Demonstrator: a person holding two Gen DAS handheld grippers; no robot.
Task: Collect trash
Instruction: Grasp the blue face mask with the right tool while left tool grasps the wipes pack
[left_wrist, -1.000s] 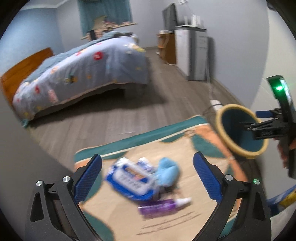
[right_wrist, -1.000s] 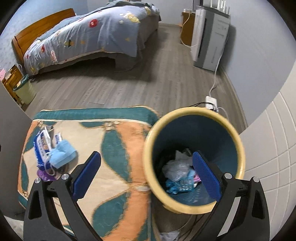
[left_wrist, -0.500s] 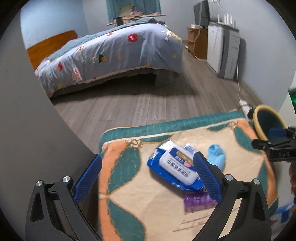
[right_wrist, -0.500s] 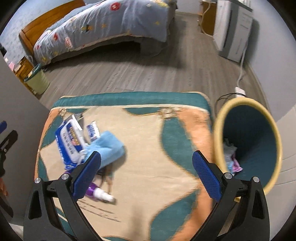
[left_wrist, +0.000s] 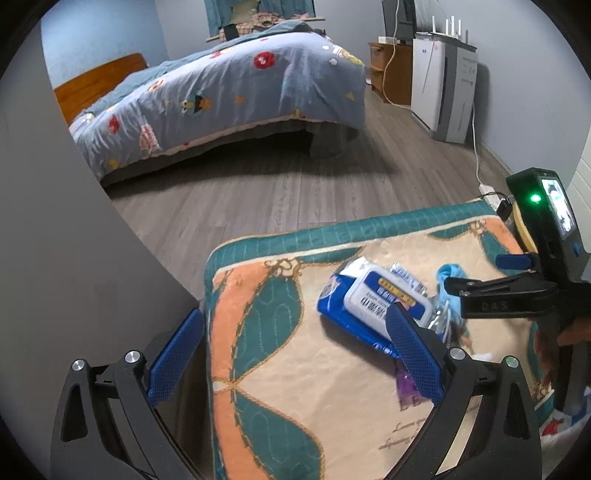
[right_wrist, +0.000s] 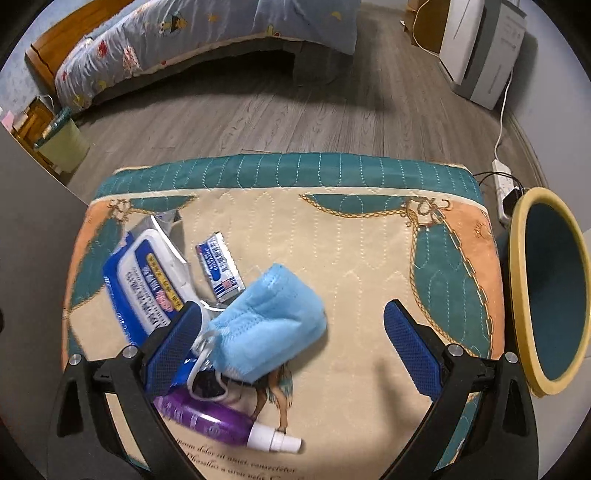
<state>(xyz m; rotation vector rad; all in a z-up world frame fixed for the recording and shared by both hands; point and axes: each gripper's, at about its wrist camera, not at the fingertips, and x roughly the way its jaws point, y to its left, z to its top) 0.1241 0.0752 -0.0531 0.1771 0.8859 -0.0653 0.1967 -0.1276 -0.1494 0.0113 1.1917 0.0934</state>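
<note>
A quilted table cover (right_wrist: 351, 258) holds a small heap of items. A crumpled blue face mask (right_wrist: 269, 328) lies just ahead of my right gripper (right_wrist: 291, 350), which is open and empty above it. Left of the mask are a blue wet-wipes pack (right_wrist: 147, 280), a small blue-and-white sachet (right_wrist: 219, 271) and a purple spray bottle (right_wrist: 221, 421). A yellow-rimmed teal trash bin (right_wrist: 550, 295) stands off the table's right edge. My left gripper (left_wrist: 295, 358) is open and empty over the table's left end, near the wipes pack (left_wrist: 373, 306). The right gripper's body (left_wrist: 517, 291) shows at the right of the left wrist view.
A grey wall or panel (left_wrist: 74, 240) rises close on the left. Beyond the table is wood floor (right_wrist: 295, 110), a bed with a blue quilt (left_wrist: 221, 99), a white appliance (left_wrist: 439, 92) and a power strip (right_wrist: 504, 182) by the bin. A small green bin (right_wrist: 62, 147) stands far left.
My right gripper has swung left from over the trash bin to over the blue mask. My left gripper has shifted left, so the items now sit at its right.
</note>
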